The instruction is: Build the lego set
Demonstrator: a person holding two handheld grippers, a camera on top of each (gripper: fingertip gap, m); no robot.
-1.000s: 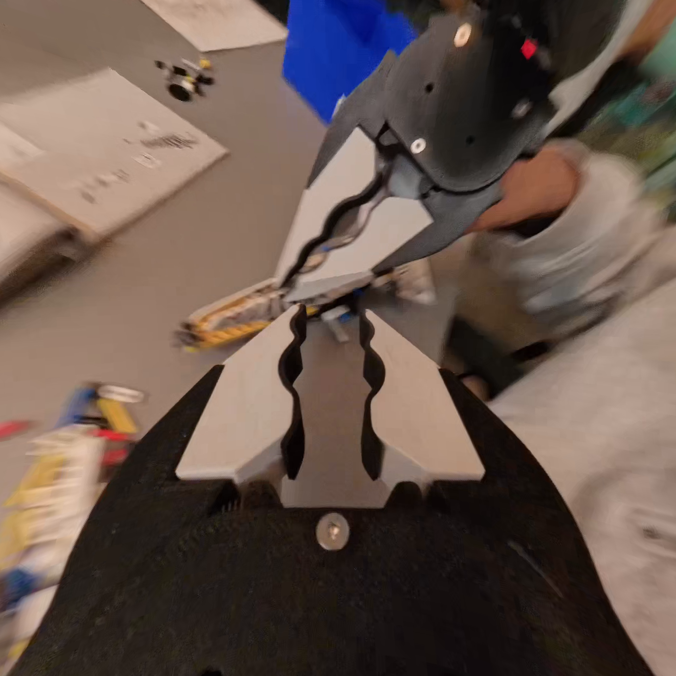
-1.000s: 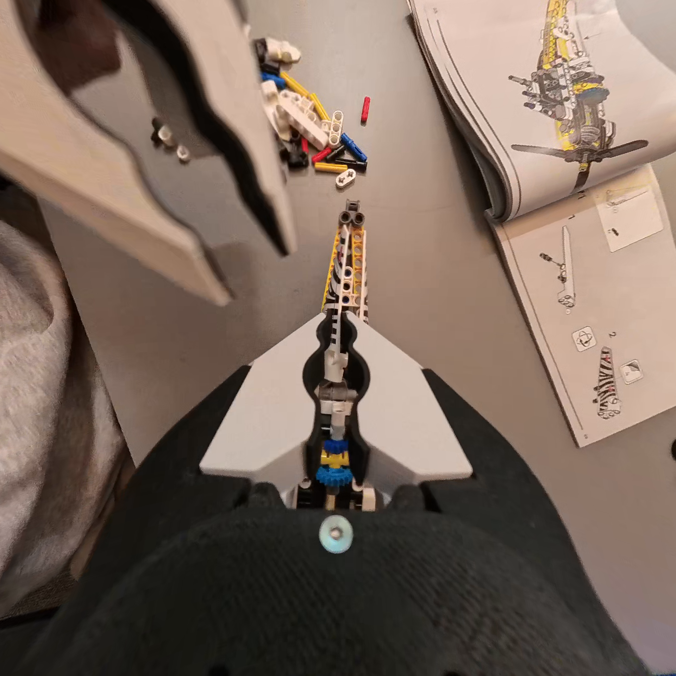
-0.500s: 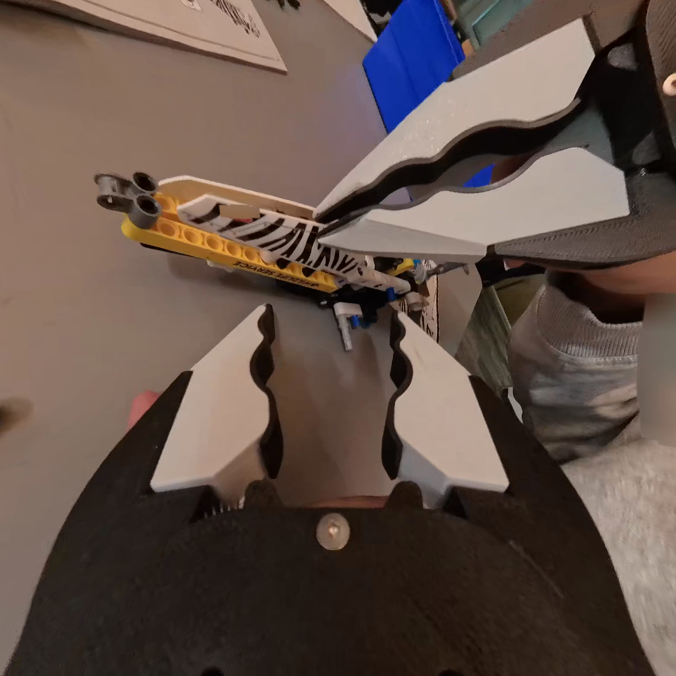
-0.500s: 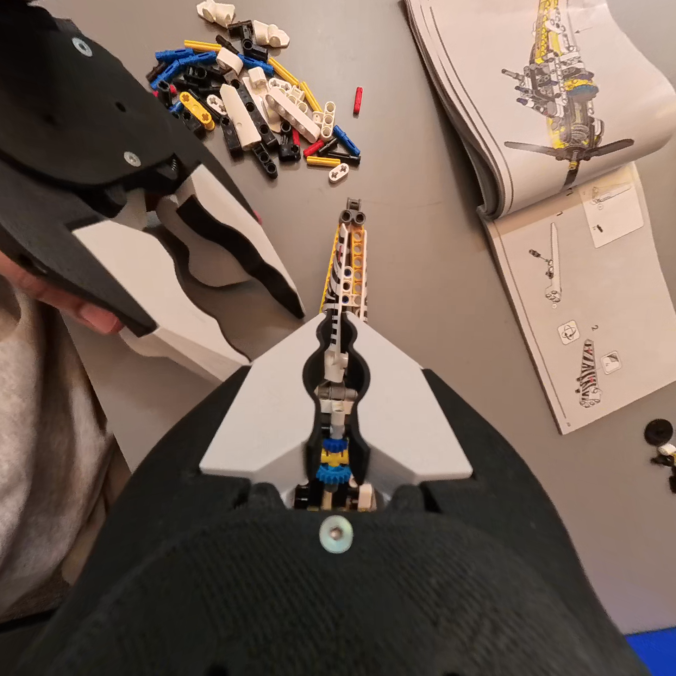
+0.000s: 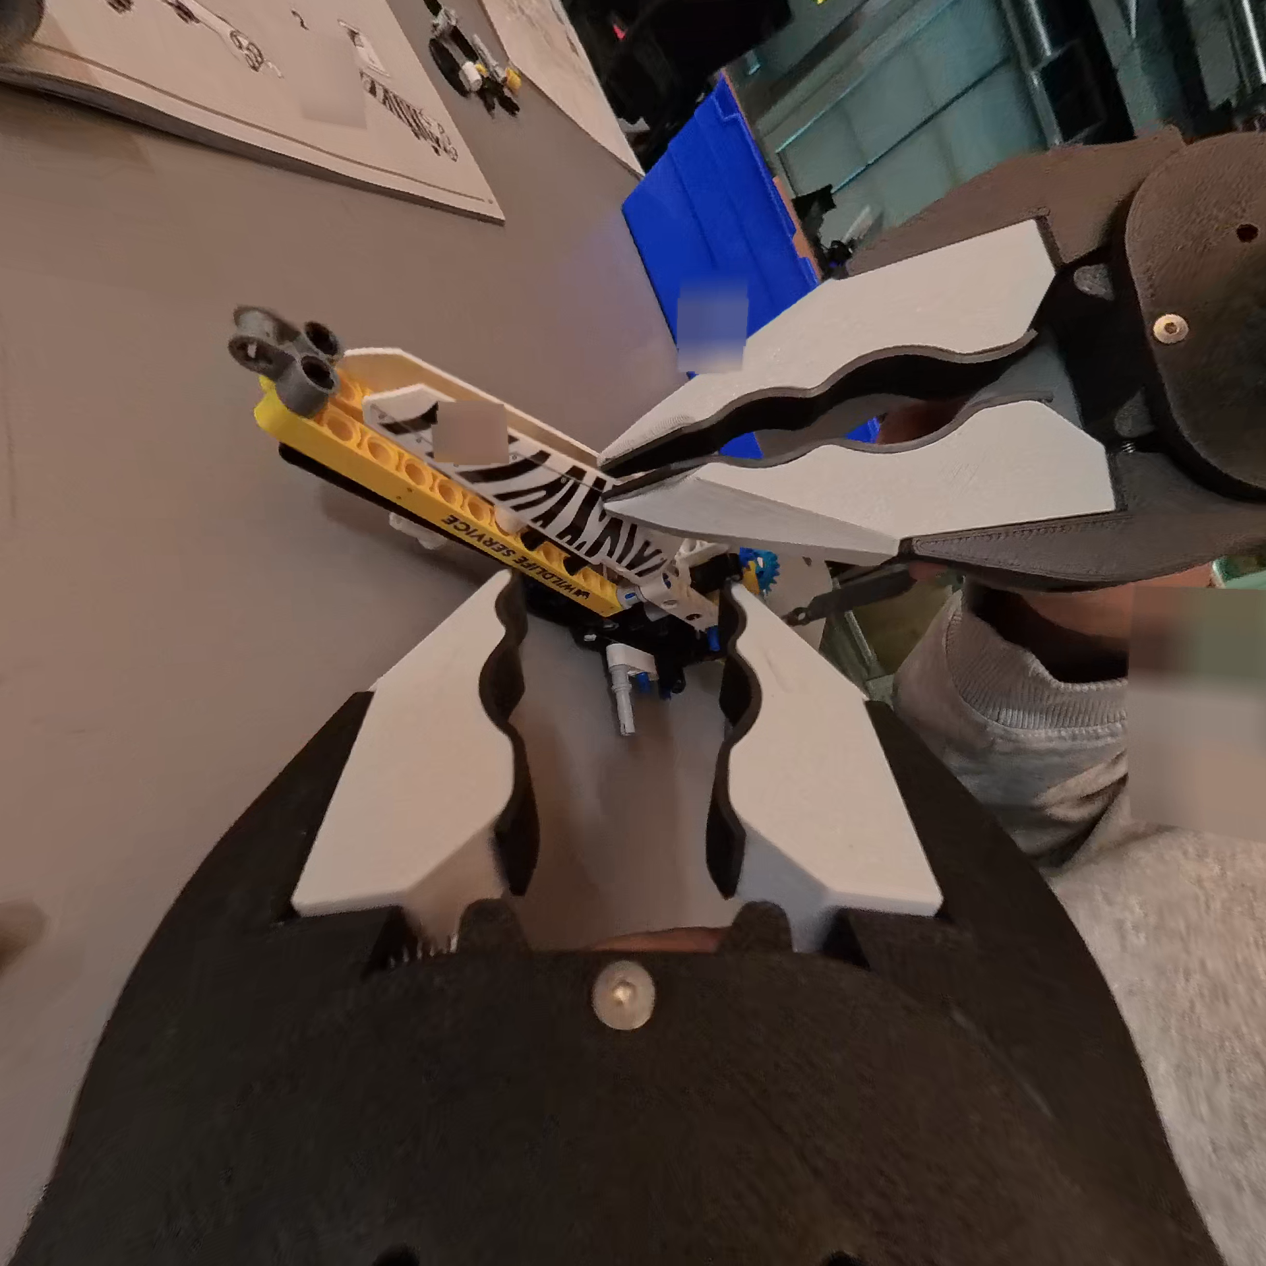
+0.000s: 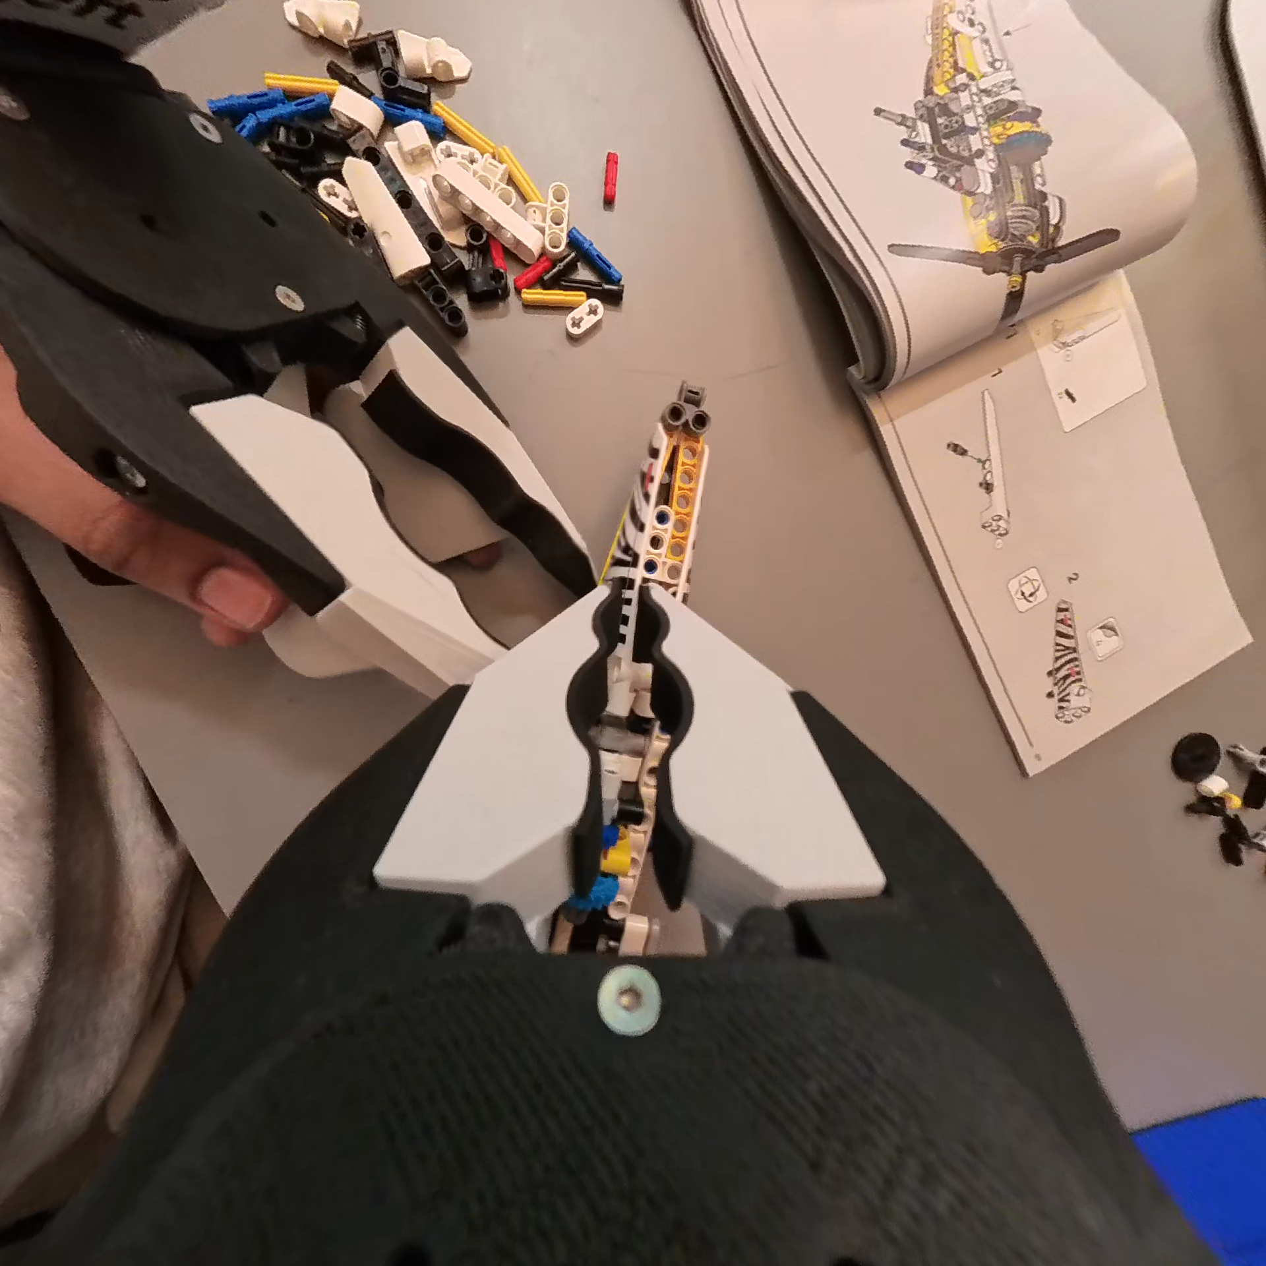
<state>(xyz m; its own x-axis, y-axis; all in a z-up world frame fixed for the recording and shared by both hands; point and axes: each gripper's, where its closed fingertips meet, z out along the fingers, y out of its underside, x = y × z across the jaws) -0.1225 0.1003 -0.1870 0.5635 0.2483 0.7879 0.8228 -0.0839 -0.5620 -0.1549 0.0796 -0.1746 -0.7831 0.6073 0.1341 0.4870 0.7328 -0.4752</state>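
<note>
A lego wing assembly [image 5: 438, 473], a yellow holed beam under a zebra-striped white panel with a grey connector at its far end, is held just above the grey table. My right gripper [image 6: 627, 596] is shut on its panel end, and the gear end with a blue gear lies back between the fingers. The assembly [image 6: 681, 473] sticks out ahead of the tips. My left gripper [image 5: 620, 589] is open and empty. Its tips stand either side of the assembly's near end, where a white-and-grey pin [image 5: 622, 692] hangs down. The right gripper [image 5: 606, 473] comes in from the right.
A pile of loose lego parts [image 6: 438, 185] lies at the far left. An open instruction booklet [image 6: 1027, 342] lies at the right, with a small black-wheeled sub-assembly [image 6: 1219, 788] near it. A blue bin [image 5: 712, 226] stands beyond the table edge. A person's grey sleeve [image 5: 1027, 719] is at the right. My two grippers' fingertips are within a few centimetres of each other.
My left gripper has swung in from above the parts pile and closed up on the assembly's near end, still open. My right gripper keeps its grip and has tilted the assembly a little.
</note>
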